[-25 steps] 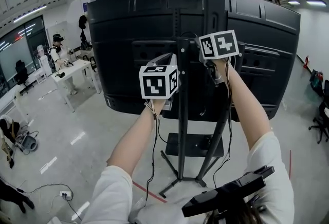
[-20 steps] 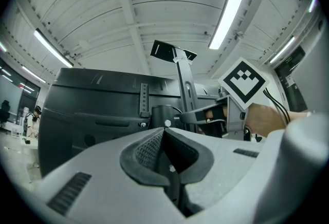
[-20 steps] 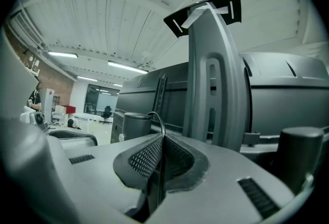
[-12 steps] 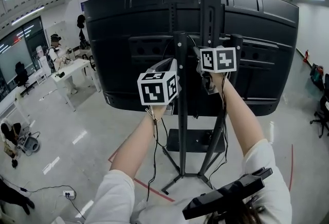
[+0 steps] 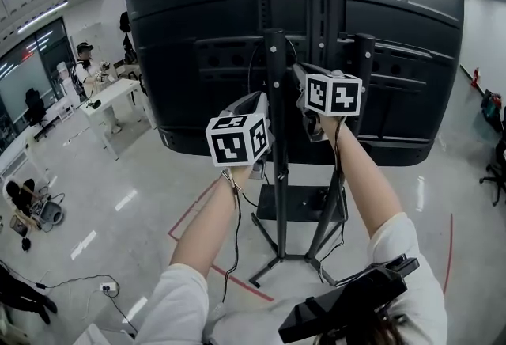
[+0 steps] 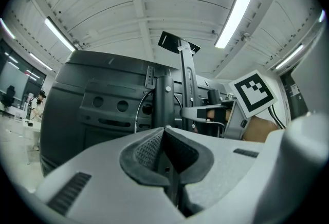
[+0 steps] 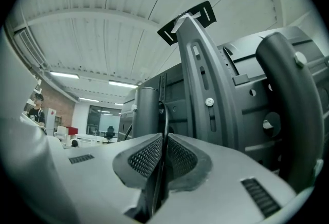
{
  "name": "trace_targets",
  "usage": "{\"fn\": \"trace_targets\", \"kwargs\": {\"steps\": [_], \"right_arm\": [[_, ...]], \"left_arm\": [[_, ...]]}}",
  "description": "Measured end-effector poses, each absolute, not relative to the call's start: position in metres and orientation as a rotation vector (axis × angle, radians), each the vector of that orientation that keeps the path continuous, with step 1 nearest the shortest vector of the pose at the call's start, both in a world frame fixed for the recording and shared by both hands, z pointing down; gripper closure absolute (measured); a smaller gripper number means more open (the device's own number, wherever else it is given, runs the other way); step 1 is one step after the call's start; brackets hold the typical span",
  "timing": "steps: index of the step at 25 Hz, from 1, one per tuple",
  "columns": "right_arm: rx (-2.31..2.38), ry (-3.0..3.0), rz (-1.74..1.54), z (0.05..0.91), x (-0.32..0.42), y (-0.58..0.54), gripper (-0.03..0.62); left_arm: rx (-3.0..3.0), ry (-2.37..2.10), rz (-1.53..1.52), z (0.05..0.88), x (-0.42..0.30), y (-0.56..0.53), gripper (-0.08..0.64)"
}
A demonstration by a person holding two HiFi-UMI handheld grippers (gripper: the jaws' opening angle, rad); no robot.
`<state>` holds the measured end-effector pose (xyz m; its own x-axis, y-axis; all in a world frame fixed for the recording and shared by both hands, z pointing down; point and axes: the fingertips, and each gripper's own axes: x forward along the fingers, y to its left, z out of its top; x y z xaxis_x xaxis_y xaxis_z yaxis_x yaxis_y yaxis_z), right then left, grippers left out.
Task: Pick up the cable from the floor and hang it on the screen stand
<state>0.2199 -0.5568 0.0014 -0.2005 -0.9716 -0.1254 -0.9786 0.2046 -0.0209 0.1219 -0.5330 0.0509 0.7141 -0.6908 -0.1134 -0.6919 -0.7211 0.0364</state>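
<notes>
Both grippers sit lower against the screen stand than a second ago, the right one most of all, and the black back of the screen fills more of the head view. The right gripper is raised between the stand's central post and the thicker tube to its right, its marker cube facing the camera. Its jaws are clamped on the cable, a thin black line that rises from between the ribbed pads and curves over the top of the round post just beyond them. The left gripper is held just left of the central post, a little lower than the right one, and its dark pads are pressed together along a narrow seam. From the left gripper view, the right gripper's cube and the hand behind it show just beyond the post. Far below, the stand's base plate rests on the pale floor.
</notes>
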Motion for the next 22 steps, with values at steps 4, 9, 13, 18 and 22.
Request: {"fn": "trace_targets", "kwargs": {"steps": [4, 9, 13, 18, 22], "right_arm": [[-1.897, 2.369, 0.111, 0.009, 0.218, -0.554, 0.561], [-1.883, 2.39, 0.086, 0.026, 0.22, -0.554, 0.561], [-1.875, 2.388, 0.075, 0.036, 0.221, -0.554, 0.561], [-1.863, 2.369, 0.042, 0.043, 0.223, -0.555, 0.561], [-1.892, 2.351, 0.017, 0.052, 0.224, -0.553, 0.561]], "left_arm": [[-2.906, 1.189, 0.184, 0.064, 0.123, -0.535, 0.557], [-2.921, 1.215, 0.183, 0.078, 0.127, -0.538, 0.557], [-2.922, 1.236, 0.198, 0.084, 0.128, -0.539, 0.557], [-2.917, 1.268, 0.217, 0.087, 0.124, -0.542, 0.557], [-2.915, 1.29, 0.245, 0.087, 0.118, -0.543, 0.557]]}}
